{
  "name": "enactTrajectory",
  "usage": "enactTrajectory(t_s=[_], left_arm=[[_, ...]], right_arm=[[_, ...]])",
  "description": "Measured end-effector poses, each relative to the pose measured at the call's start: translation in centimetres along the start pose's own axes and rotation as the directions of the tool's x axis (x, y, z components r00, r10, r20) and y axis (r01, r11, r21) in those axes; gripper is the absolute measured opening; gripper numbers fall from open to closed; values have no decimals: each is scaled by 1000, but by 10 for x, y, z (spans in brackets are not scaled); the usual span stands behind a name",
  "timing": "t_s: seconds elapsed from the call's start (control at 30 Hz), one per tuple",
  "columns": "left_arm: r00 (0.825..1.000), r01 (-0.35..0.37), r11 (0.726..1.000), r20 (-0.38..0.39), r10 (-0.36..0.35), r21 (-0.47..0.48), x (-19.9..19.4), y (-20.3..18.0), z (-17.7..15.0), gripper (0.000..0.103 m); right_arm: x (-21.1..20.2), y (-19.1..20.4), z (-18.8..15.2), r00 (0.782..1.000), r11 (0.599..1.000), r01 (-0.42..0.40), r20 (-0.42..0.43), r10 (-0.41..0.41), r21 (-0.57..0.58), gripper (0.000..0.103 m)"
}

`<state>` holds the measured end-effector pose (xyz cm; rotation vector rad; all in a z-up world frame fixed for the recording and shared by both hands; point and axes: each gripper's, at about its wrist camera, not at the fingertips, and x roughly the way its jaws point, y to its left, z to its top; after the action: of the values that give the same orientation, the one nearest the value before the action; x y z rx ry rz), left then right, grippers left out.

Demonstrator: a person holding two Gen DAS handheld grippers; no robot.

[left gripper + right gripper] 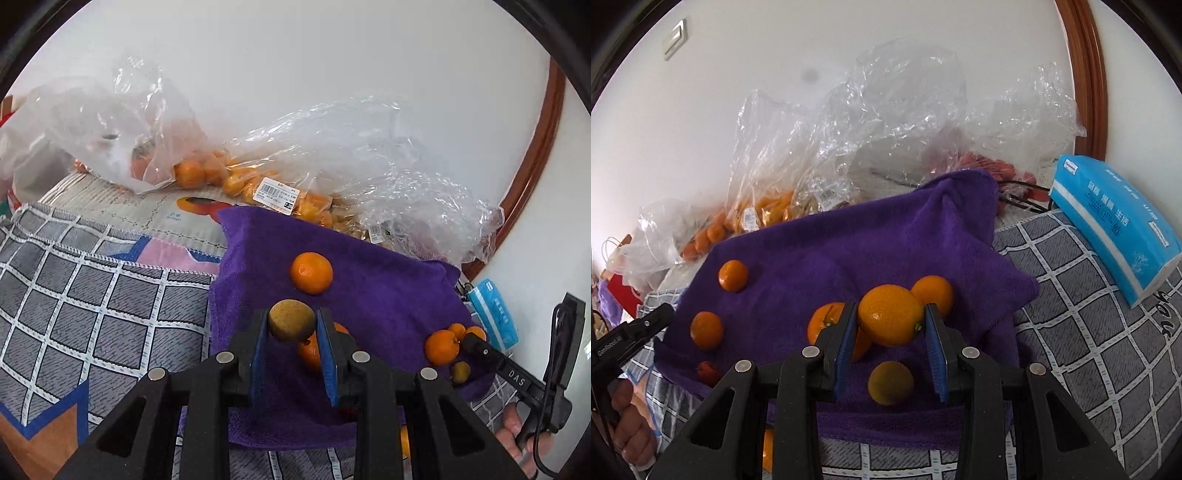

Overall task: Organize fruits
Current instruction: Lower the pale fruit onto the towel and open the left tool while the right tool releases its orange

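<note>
Item: fruit, two pieces in hand, others loose on the purple towel (388, 295).

- Left gripper (291, 325) pinches a dull brown-yellow fruit (291, 320) at its widest.
- Right gripper (891, 320) pinches an orange (890, 319) likewise.

Handling: you hold light, round, thin-skinned, smooth pieces. Squeeze gently across the middle.

1. A brown-yellow fruit (291, 320), round and dull, sat above the purple towel (388, 295).
2. A glossy orange (890, 319) sat above the towel too.
3. Loose oranges (311, 272) lay scattered on the towel.
4. Bagged oranges (192, 172) lay behind.
</note>
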<state>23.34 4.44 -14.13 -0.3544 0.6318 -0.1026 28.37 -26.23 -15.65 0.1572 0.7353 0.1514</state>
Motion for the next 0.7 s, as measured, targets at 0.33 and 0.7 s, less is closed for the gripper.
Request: enactTrajectory(t_s=[0.33,0.7], left_arm=[[998,-8,1000,-56,8,4,11,-2,-4,25],[999,-35,999,-27,35,-13,6,-1,-3,26]], right_arm=[[-9,-7,2,999,999,-16,41,15,43,46],[-13,-4,2,998,999,-11,64,9,41,53]])
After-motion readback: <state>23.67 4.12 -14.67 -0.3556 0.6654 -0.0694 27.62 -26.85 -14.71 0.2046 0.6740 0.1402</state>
